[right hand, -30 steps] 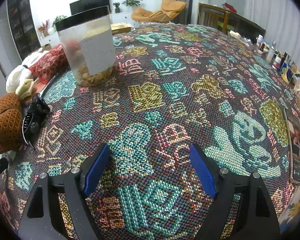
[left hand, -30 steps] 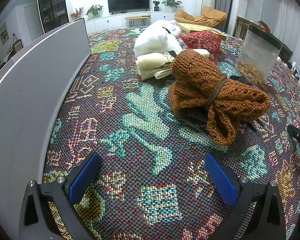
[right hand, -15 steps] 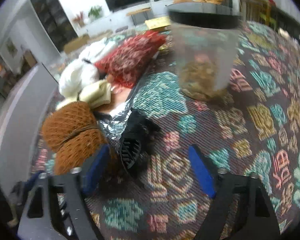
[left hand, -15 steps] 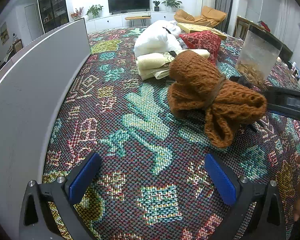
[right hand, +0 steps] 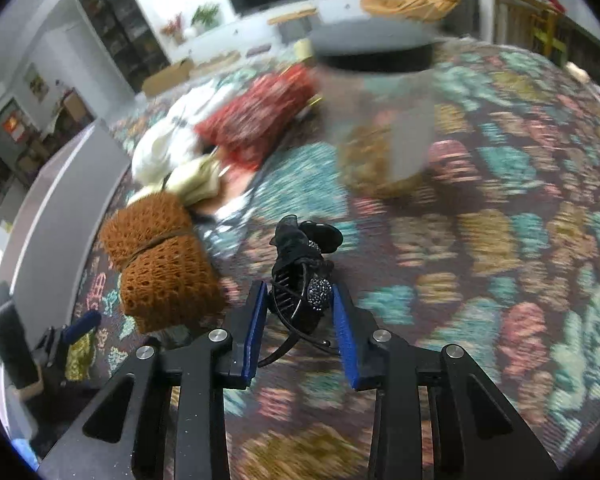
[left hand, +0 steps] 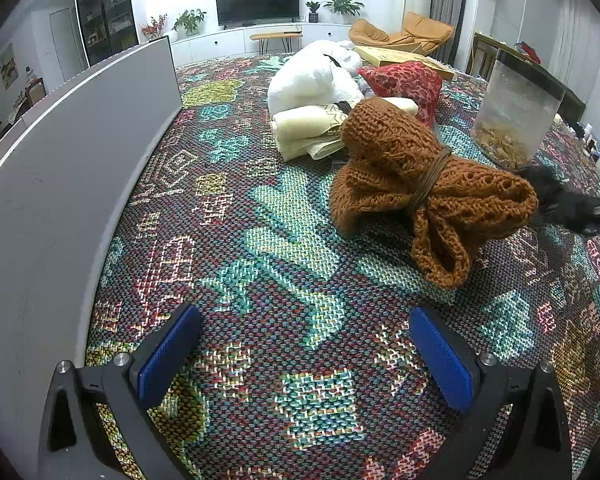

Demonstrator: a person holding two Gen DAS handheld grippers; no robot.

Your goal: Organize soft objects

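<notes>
Right now the step in hand is a pick-up: the right tongs (right hand: 299, 312) are closing around a black hair claw clip with a gauzy bow and a beaded stud (right hand: 302, 270). The clip sits between the blue pads (right hand: 256, 330), its lower teeth and a thin black loop hanging down between them; the pads look to be touching its sides, though blur in the right wrist view makes the firmness of the pinch hard to judge. From the left wrist view the clip (left hand: 556, 196) shows dark and smeared at the right edge, just beside the rust-brown knitted bundle tied round the middle with a cord (left hand: 424, 188).

The left tongs (left hand: 304, 350) hover spread wide over the colourful woven cloth covering the counter (left hand: 260, 248), holding nothing, with a grey upright panel (left hand: 60, 184) to their left. Beyond the knitted bundle lie a folded cream towel (left hand: 304, 130), a white stuffed bag (left hand: 312, 76) and a red patterned cushion (left hand: 404, 80); a clear lidded container with yellowish contents (left hand: 516, 116) stands to the right.

Next, I judge, the right tongs need to finish closing until the clip is secure, since it is an irregular, springy shape that could twist out, and then carry it clear of the soft items so those can be grouped.
</notes>
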